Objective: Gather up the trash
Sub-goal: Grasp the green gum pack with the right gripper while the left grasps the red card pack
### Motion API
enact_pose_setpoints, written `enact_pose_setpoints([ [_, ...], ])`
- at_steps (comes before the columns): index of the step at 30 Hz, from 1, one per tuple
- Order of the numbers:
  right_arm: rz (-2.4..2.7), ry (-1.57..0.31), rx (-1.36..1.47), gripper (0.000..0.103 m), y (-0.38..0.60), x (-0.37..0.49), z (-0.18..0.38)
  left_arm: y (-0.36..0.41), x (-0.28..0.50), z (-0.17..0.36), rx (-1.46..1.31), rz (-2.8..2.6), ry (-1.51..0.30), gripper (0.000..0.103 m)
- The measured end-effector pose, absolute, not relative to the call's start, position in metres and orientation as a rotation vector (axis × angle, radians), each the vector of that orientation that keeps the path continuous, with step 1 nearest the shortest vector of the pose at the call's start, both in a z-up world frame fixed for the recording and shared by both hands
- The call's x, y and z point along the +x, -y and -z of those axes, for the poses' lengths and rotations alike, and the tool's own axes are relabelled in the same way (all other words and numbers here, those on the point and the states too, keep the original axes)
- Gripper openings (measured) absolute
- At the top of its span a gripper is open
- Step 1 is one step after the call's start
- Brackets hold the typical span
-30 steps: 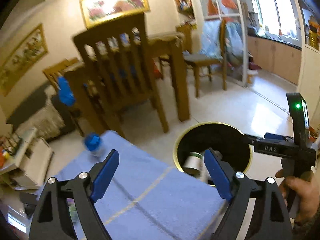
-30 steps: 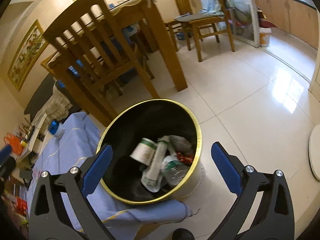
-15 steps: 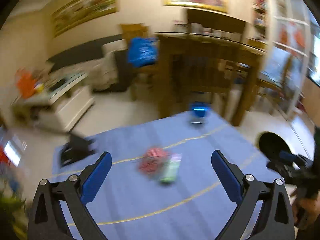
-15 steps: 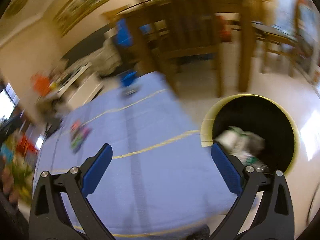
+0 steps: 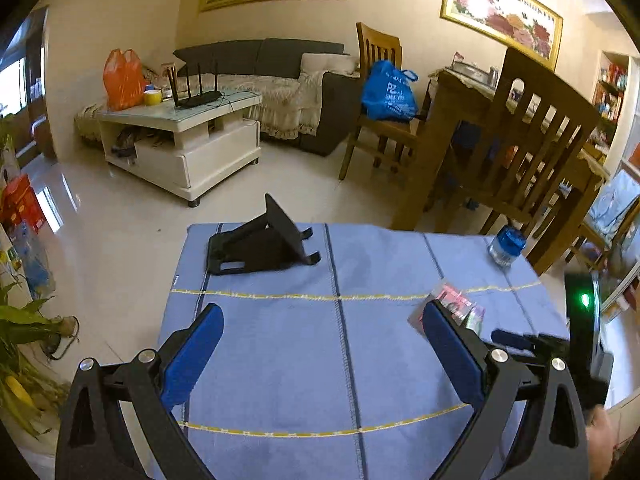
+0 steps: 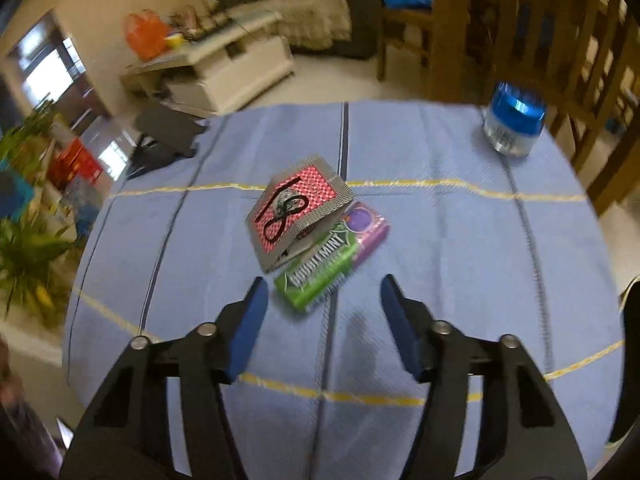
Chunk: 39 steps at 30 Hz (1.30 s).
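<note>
My right tool points down at the blue-clothed tabletop, its jaws closing with nothing between them yet. Just ahead of its tips lies the trash: a green and purple gum pack flat on the cloth, and a red-patterned wrapper leaning over the pack's far end, touching it. Only this view shows their print and how they overlap. It also shows the blue-lidded jar standing upright near the far right corner of the cloth, well apart from the trash.

My left tool hangs over the near middle of the tabletop with its jaws spread wide and nothing between them. From here the wrapper and pack are half hidden behind the tool's right finger, so I cannot read them. What this view adds is the black folding stand at the far left of the cloth, sharp and whole, where the right view shows it only blurred at the edge. It also catches my right tool coming in from the right edge, with a green light on its body.

The cloth between the stand and the trash is bare. Its far edge drops to tiled floor. Wooden chairs crowd the far right corner beside the jar, and a leafy plant stands off the left edge.
</note>
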State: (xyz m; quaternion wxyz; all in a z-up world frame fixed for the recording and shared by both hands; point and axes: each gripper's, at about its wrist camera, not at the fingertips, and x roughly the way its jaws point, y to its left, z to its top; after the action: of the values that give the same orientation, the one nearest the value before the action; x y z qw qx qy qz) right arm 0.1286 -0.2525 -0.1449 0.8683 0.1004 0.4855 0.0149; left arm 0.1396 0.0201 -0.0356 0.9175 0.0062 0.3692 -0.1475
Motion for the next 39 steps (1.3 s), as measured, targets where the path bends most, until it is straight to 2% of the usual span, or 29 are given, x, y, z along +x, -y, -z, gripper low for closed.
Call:
enact_pose_setpoints([
  [4, 0.024, -1.07, 0.224, 0.052, 0.246, 0.144, 0.161, -0.015, 0.14, 0.046, 0.035, 0.309, -0.77, 0.096],
  [10, 0.042, -1.08, 0.138, 0.038, 0.239, 0.134, 0.167, 0.004, 0.143, 0.056, 0.093, 0.332, -0.776, 0.096],
  [14, 0.028, -1.066, 0.147, 0.034, 0.269, 0.109, 0.168, 0.031, 0.15, 0.067, 0.138, 0.381, -0.791, 0.096],
  [23, 0.033, -1.041, 0.259, 0.032, 0.359, 0.014, 0.171, 0.127, 0.169, 0.107, 0.374, 0.482, -0.8, 0.096],
  [31, 0.019, -0.993, 0.331, 0.03, 0.376, -0.012, 0.169, 0.169, 0.181, 0.142, 0.57, 0.671, -0.837, 0.095],
  [32, 0.019, -0.99, 0.329, 0.03, 0.376, -0.012, 0.169, 0.171, 0.184, 0.147, 0.579, 0.686, -0.856, 0.093],
  [34, 0.018, -0.982, 0.334, 0.03, 0.375, -0.013, 0.169, 0.174, 0.189, 0.159, 0.598, 0.7, -0.9, 0.072],
  [35, 0.015, -0.977, 0.343, 0.03, 0.376, -0.014, 0.17, 0.172, 0.191, 0.16, 0.562, 0.714, -0.908, 0.07],
  [36, 0.014, -0.976, 0.348, 0.029, 0.375, -0.013, 0.169, 0.169, 0.194, 0.16, 0.527, 0.733, -0.924, 0.056],
  [39, 0.007, -0.971, 0.366, 0.029, 0.379, -0.016, 0.17, 0.165, 0.191, 0.162, 0.496, 0.752, -0.935, 0.056],
])
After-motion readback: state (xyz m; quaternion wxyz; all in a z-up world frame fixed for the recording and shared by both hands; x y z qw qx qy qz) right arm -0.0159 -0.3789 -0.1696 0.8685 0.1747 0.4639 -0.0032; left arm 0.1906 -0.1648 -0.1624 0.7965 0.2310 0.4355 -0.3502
